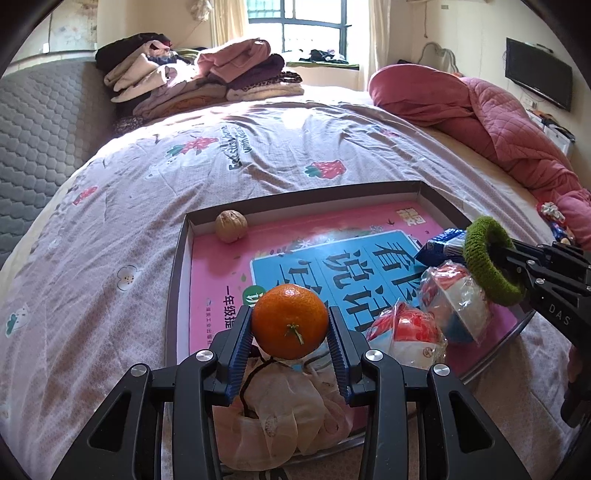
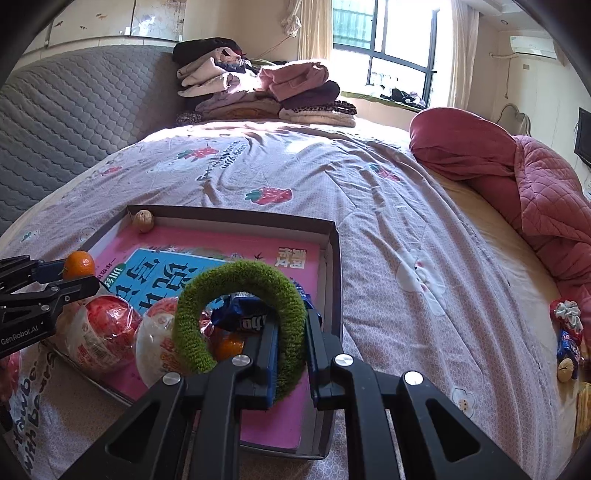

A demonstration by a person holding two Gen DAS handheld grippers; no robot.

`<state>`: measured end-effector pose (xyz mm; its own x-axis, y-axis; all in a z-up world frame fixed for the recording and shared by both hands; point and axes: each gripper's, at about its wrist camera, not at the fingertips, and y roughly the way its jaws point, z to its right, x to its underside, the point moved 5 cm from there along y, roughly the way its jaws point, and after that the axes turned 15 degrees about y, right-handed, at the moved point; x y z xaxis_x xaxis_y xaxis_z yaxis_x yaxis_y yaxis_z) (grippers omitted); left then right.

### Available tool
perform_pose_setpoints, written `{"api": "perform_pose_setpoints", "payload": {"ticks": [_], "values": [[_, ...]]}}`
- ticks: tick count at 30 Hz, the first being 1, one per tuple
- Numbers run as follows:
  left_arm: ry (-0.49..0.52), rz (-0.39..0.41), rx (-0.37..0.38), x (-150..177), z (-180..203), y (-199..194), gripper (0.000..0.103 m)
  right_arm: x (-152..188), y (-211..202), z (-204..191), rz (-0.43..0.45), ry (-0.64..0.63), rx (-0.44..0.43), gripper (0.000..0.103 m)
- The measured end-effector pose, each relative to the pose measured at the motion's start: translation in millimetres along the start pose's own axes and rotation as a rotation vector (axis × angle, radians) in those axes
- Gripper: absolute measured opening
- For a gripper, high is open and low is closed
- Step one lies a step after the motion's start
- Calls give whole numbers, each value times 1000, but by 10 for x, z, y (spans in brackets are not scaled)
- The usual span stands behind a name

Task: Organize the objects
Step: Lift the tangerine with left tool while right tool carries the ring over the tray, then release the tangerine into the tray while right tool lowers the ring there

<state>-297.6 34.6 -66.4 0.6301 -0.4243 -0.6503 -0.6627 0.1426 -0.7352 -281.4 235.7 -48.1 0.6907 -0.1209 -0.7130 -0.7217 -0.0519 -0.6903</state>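
**Two grippers holding items over a tray on a bed**

Lower centre of the left wrist view, the left gripper (image 1: 291, 328) clamps an orange (image 1: 290, 321) above the tray (image 1: 177, 266). At right, the right gripper (image 2: 291, 334) pinches a green fuzzy ring (image 2: 240, 314). A walnut (image 1: 231, 226) sits in the tray's upper-left corner.

Bed covered by strawberry-print duvet (image 1: 221, 177). Grey quilted headboard (image 1: 40, 147) on left. Stack of folded clothes (image 2: 266, 92) at the far end near the window (image 1: 314, 26). Pink quilted blanket (image 2: 535, 184) bunched at right. Wall TV (image 1: 539, 74) far right, air conditioner (image 2: 532, 42) high on the wall.
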Motion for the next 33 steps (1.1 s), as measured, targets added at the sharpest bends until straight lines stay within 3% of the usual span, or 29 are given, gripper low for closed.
{"api": "perform_pose_setpoints", "payload": {"ticks": [13,22,33], "values": [[2,-20,9,54,38,56,41,29,22,17,-32,15,-6,15],[-6,-14,0,37,11,1,42,16,-22,-7,-21,20,-10,29],[-14,-1,0,20,5,-53,48,-27,-95,-11,3,33,-7,30]]}}
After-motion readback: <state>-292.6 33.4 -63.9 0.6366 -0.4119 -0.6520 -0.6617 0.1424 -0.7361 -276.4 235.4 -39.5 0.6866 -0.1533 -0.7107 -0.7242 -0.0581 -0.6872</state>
